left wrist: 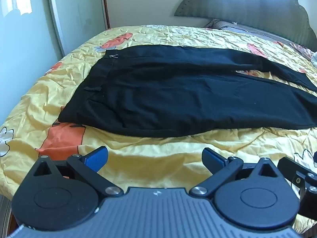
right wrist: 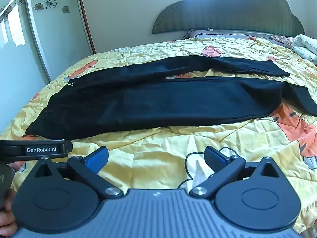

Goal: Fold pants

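A bare strip of yellow bedspread (left wrist: 158, 148) lies open between both grippers and the near edge of the black pants (left wrist: 178, 91), nothing in the way. A narrow gap separates the two legs. The headboard (right wrist: 227, 17) and folded bedding (right wrist: 305, 45) bound the far side.

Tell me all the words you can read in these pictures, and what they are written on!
"GenRobot.AI": white letters on the black side of the left gripper, seen in the right wrist view.
A small white mark on the pants near the waistband is too small to read.
No other words show.
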`<act>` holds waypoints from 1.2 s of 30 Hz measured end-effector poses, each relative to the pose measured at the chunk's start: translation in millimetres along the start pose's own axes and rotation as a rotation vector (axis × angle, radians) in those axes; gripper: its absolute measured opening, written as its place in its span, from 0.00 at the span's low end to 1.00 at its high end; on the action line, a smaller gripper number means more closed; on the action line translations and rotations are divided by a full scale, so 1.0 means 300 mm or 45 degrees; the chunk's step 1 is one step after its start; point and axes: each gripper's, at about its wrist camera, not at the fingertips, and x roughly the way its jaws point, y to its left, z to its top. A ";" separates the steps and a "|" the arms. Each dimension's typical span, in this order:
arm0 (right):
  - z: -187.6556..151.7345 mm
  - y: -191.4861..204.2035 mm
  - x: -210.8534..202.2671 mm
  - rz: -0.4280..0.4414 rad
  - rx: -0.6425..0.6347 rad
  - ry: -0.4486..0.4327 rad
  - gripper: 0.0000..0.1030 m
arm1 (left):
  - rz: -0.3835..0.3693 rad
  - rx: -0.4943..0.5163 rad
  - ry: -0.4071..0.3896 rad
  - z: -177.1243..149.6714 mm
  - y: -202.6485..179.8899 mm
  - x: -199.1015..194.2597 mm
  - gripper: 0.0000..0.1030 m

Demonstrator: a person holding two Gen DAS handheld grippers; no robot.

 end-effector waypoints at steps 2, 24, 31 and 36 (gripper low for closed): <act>-0.002 -0.001 -0.001 0.010 -0.004 -0.005 1.00 | -0.001 -0.012 -0.009 0.000 0.001 -0.002 0.99; -0.014 0.012 -0.001 -0.010 -0.056 0.028 1.00 | -0.012 -0.012 0.001 -0.028 -0.007 0.001 0.99; -0.013 0.011 0.005 -0.002 -0.055 0.031 1.00 | -0.010 -0.005 -0.001 -0.028 -0.007 0.001 0.99; -0.014 0.012 0.008 0.000 -0.052 0.033 1.00 | -0.010 0.003 0.000 -0.028 -0.002 0.002 0.99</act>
